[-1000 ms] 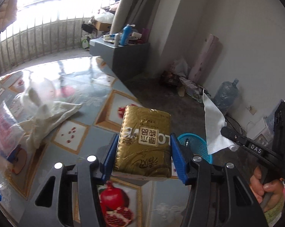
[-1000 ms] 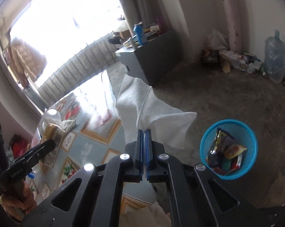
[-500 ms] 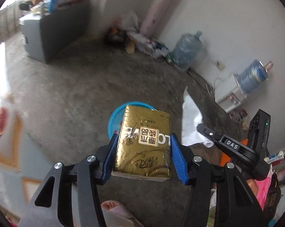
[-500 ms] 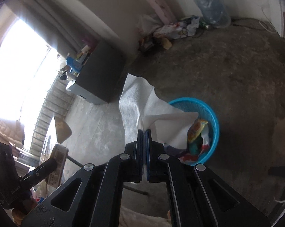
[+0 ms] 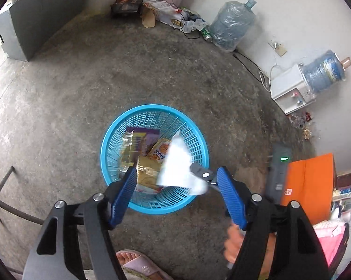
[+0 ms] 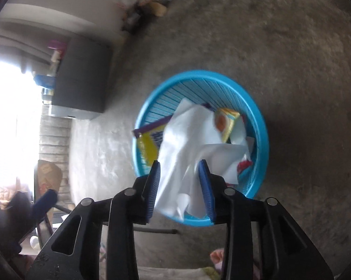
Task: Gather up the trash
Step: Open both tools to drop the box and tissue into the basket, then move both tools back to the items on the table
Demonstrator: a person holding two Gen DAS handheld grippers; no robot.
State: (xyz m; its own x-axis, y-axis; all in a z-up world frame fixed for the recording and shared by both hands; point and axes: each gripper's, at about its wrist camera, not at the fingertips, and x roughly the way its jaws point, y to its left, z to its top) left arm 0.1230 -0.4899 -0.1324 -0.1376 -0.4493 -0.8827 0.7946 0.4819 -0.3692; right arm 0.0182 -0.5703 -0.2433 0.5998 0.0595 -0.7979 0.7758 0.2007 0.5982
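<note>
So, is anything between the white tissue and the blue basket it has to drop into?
Nothing visible. The white tissue hangs loose between the opening jaws of the right gripper, directly over the open blue basket, which holds only wrappers.

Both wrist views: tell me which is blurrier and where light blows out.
Right wrist view: the blurrier one, with the blue basket rim and white tissue smeared, and the window at the left edge blown out to pure white. Left wrist view: floor and basket mesh are sharp, only the falling tissue and right gripper streak; no blown-out patch. Both bend strongly at the edges.
</note>
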